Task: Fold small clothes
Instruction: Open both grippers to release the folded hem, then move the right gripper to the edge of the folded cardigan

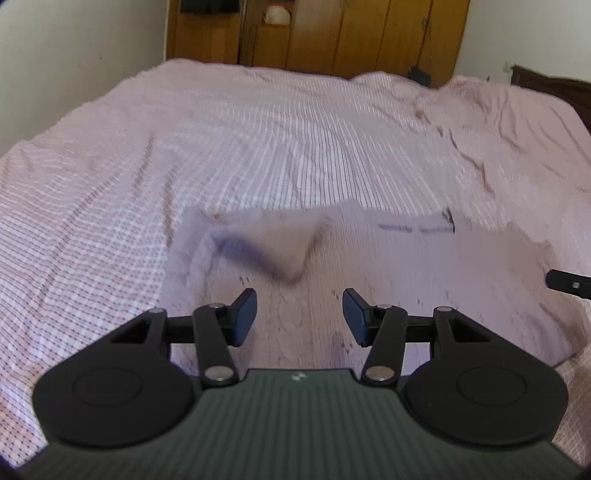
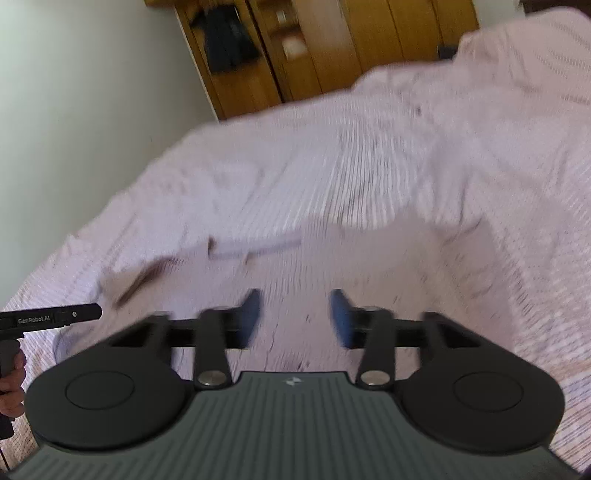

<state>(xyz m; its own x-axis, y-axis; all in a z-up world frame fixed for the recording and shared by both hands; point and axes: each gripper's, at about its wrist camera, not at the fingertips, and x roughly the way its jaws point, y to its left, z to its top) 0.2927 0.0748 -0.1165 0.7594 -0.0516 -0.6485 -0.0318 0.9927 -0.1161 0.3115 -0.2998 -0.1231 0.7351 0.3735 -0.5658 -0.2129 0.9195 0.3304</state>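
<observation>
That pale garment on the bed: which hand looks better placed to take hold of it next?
Left, probably. The left gripper stands open with the garment's folded-over flap just ahead; the right gripper faces plain flat cloth.

A pink checked bedsheet (image 1: pixel 258 129) lies rumpled before wooden wardrobe doors (image 1: pixel 332 33) and a white wall (image 2: pixel 74 92).

Left gripper (image 1: pixel 300 314) and right gripper (image 2: pixel 295 317) look alike — ribbed dark grey body with a small white logo, black disc-shaped side housings, black linkage arms with silver pivot screws, blue finger pads (image 1: pixel 245 315). White lettering marks one black side bar.
</observation>
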